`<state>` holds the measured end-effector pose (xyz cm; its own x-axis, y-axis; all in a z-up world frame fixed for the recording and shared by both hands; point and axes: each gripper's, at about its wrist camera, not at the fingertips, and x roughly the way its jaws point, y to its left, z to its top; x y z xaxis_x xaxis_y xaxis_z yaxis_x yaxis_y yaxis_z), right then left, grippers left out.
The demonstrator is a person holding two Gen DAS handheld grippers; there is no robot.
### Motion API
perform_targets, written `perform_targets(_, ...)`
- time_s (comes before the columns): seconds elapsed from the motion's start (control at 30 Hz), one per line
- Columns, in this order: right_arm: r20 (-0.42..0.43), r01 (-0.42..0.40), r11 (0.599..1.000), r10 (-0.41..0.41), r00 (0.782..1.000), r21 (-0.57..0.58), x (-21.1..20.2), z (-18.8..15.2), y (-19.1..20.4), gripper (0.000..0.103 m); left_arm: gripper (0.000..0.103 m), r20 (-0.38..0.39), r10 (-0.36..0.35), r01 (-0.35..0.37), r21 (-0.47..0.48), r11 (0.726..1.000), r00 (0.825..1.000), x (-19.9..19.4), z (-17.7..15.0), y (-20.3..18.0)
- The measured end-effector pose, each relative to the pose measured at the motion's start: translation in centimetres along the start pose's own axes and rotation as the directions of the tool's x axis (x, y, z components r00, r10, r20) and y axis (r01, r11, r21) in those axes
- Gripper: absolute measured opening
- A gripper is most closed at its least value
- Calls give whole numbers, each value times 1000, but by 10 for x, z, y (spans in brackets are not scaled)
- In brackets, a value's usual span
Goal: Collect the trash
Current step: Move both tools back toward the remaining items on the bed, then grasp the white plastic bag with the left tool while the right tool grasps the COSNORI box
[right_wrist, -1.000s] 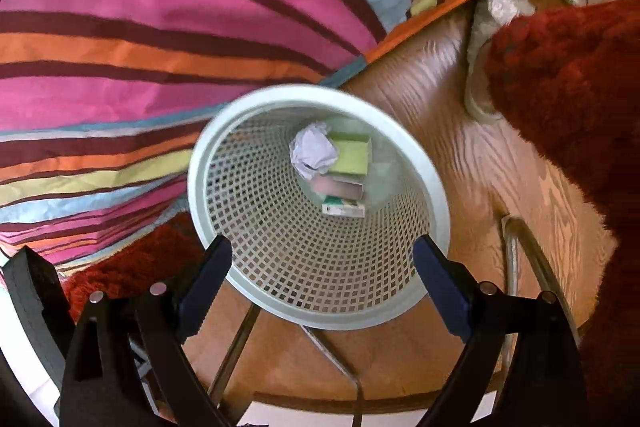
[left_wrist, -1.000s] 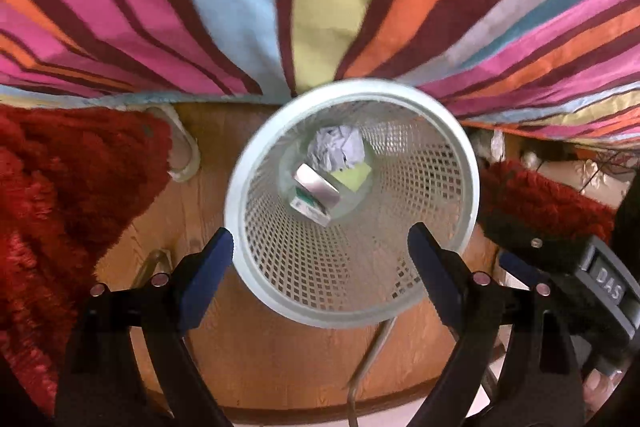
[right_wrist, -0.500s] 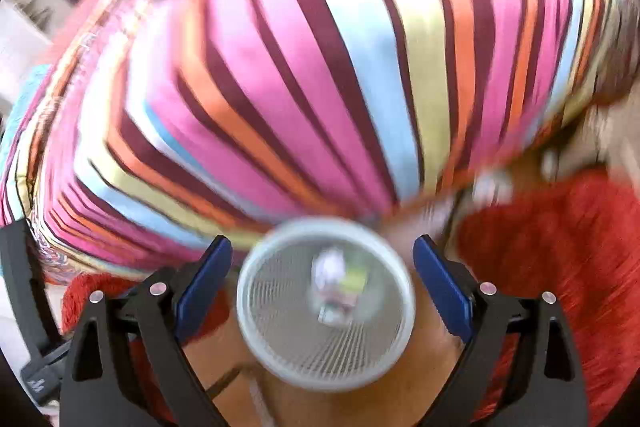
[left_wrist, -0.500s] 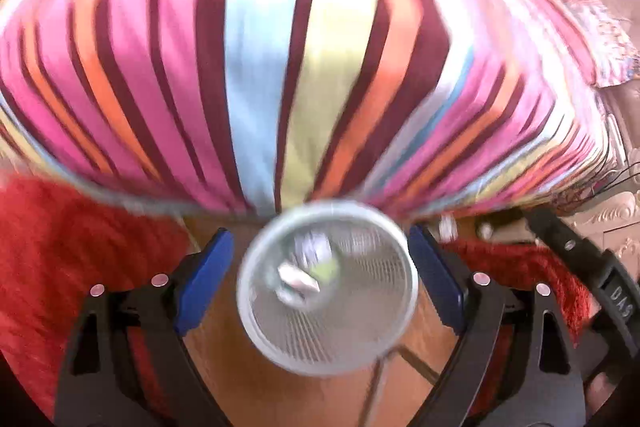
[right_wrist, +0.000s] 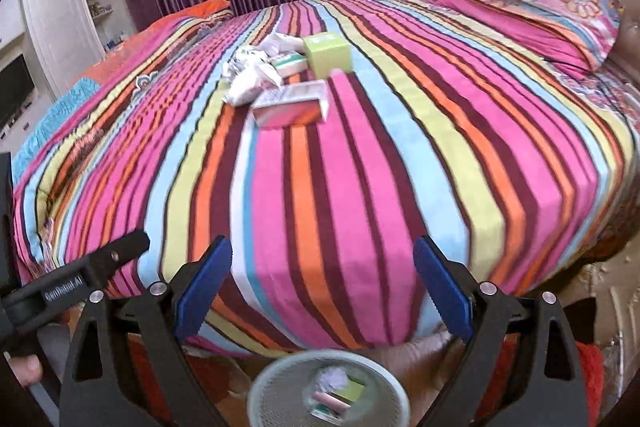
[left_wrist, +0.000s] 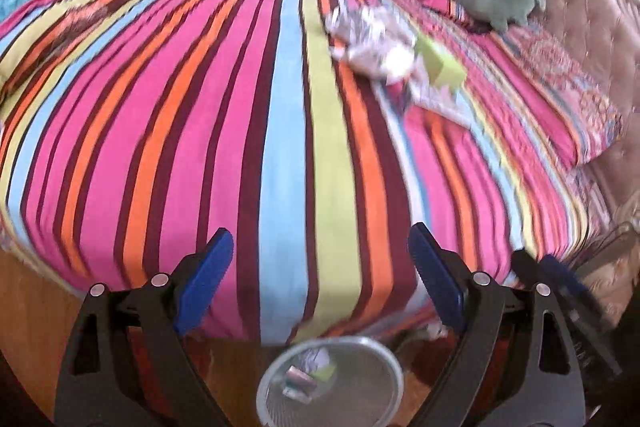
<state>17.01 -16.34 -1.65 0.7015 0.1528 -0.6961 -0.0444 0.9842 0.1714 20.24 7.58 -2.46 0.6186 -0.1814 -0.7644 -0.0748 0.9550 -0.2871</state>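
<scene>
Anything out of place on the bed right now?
Yes: a litter pile sits mid-bed on the striped cover: crumpled papers, a green box and a pink carton. The mesh bin on the floor already holds some.

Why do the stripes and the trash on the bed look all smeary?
Left wrist view: motion blur smears the crumpled papers and the basket. Right wrist view: sharper, boxes readable, basket still soft. Both views: the fisheye lens bends the stripes.
</scene>
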Motion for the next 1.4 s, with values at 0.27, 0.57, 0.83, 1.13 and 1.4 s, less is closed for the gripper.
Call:
perform_targets(0.27, -2, 34, 997, -34, 999, -70, 39, 36, 27, 95, 87, 13, -35, 34, 89, 995, 999, 26, 65, -14)
perform_targets(0.57, -31, 53, 994, -57, 998, -100, 87, 66, 39, 95, 87, -22, -86, 88, 95, 992, 996, 68, 123, -27)
perform_targets(0.83, -43, 71, 988, -77, 996, -136, 119, 79, 49, 95, 87, -78, -151, 156, 63, 986, 985, 106, 153, -37)
perform_targets(1.13, -47, 90, 988, -96, 994, -123, 136, 88, 42, 95, 87, -153, -155, 162, 29, 986, 976, 143, 167, -57)
perform_targets(1.4, -57, 88, 987, -96, 994, -134, 146, 95, 34, 95, 90, -218, -74, 83, 35, 996, 973, 174, 180, -77)
